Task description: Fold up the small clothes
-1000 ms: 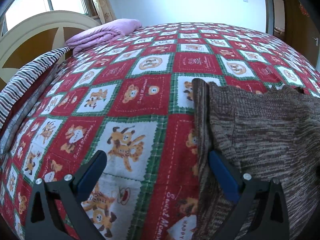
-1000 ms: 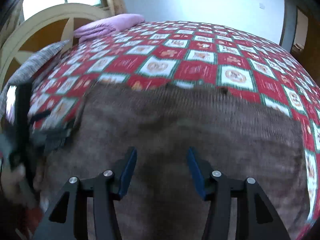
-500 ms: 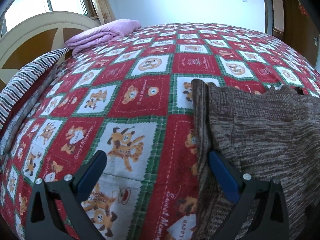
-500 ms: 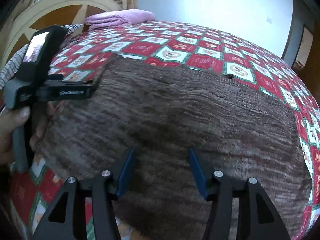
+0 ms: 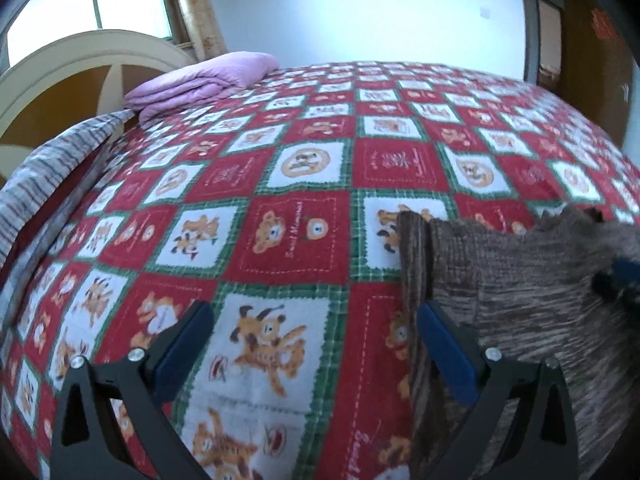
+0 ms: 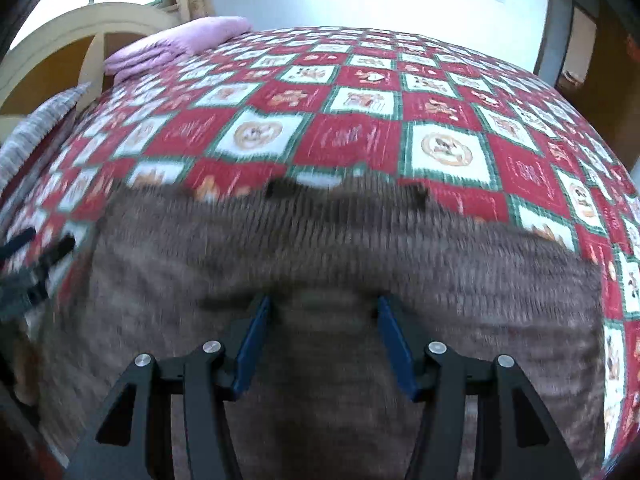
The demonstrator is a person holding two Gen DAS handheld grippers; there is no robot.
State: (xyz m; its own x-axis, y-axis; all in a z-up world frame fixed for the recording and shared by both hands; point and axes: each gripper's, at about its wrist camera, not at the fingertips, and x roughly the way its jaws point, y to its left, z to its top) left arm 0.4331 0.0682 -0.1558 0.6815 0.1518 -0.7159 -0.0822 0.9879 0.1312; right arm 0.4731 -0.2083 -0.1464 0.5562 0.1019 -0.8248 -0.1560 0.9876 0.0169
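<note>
A brown knitted garment (image 5: 520,300) lies flat on the red checked bedspread (image 5: 292,240), its folded left edge running towards me. My left gripper (image 5: 316,344) is open wide. Its right finger (image 5: 444,348) sits over that left edge and its left finger is above bare bedspread. In the blurred right wrist view, the garment (image 6: 440,280) fills the lower half. My right gripper (image 6: 324,340) hovers low over its middle, jaws apart, with a hump of cloth between them. The right gripper's blue tip (image 5: 624,276) shows at the edge of the left wrist view. The left gripper (image 6: 24,272) is a blur at far left.
A folded purple blanket (image 5: 200,80) lies at the far left corner by the cream headboard (image 5: 80,64). A striped cloth (image 5: 48,168) hangs along the bed's left side. A dark door (image 5: 580,40) stands at the back right. Bedspread (image 6: 360,136) stretches beyond the garment.
My right gripper has swept across the garment, so its view is blurred and the left gripper has slid to its edge. The right tip now shows in the left wrist view. The left gripper stayed put.
</note>
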